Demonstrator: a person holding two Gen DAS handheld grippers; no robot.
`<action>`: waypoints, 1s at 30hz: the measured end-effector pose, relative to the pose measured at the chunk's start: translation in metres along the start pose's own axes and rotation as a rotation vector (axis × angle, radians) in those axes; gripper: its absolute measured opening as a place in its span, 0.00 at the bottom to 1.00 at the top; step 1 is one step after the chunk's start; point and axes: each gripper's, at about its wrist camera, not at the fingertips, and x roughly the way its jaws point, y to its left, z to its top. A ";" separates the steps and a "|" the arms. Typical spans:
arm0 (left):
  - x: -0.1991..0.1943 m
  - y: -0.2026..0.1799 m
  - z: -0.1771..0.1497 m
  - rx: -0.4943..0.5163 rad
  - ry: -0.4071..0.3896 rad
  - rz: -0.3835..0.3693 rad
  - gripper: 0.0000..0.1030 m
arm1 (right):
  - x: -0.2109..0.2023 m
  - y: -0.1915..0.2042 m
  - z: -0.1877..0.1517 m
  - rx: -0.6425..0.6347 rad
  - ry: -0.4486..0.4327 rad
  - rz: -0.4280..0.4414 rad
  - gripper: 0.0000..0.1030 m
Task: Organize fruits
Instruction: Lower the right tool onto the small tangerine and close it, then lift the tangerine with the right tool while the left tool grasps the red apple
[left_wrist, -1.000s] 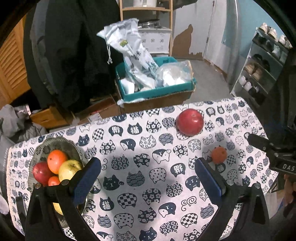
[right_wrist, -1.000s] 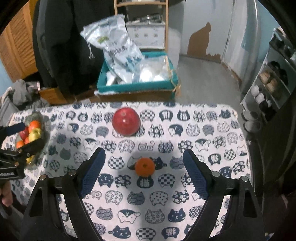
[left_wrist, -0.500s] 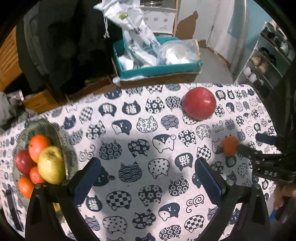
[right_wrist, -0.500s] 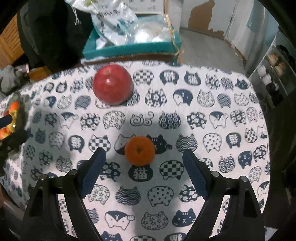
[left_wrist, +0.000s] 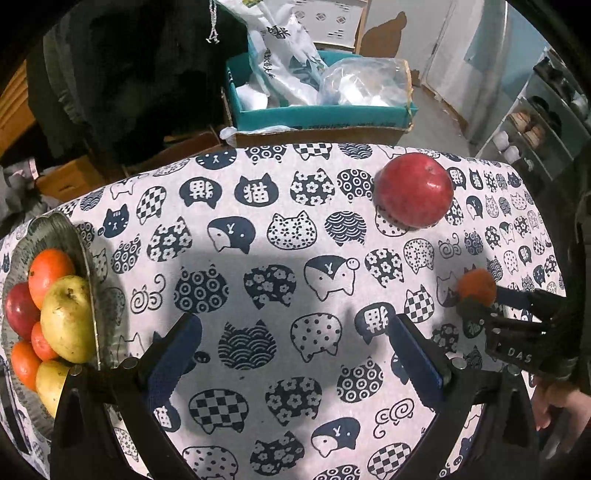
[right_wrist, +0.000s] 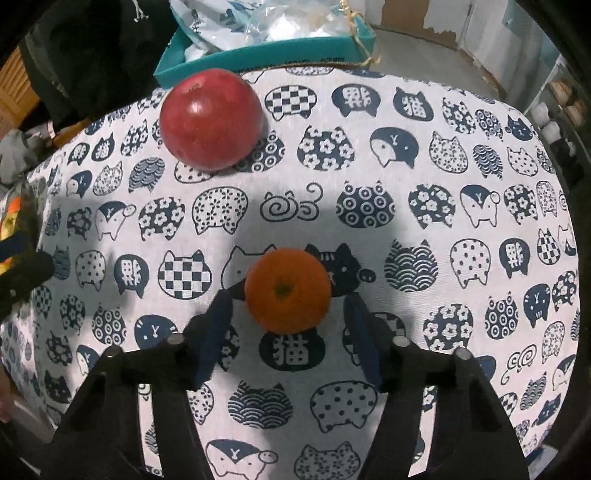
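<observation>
**Orange fruit pinched, apple left**

We've got most fruit in the bowl (left_wrist: 83, 254) already, at the surface's left edge. Two pieces are outside it: the tangerine (right_wrist: 288, 293) and, well beyond it, the apple (right_wrist: 211, 119). Right gripper (right_wrist: 290, 301) jaws have just been closing and now look clamped on the tangerine, which sits on the cloth (right_wrist: 424, 155). Left gripper (left_wrist: 295, 354) jaws are wide apart w/ nothing between them.

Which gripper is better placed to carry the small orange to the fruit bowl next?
Right. The right gripper has just closed its jaws around the small orange; the left gripper hangs open over bare cloth beside the fruit bowl.
</observation>
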 end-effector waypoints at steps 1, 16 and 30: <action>0.001 -0.001 0.001 0.002 -0.001 -0.002 0.99 | 0.001 0.000 0.000 -0.004 0.002 -0.002 0.43; 0.010 -0.036 0.035 0.033 -0.021 -0.076 0.99 | -0.020 -0.021 0.023 0.023 -0.054 -0.019 0.41; 0.024 -0.076 0.079 0.026 -0.011 -0.143 0.99 | -0.033 -0.047 0.075 0.008 -0.081 -0.044 0.41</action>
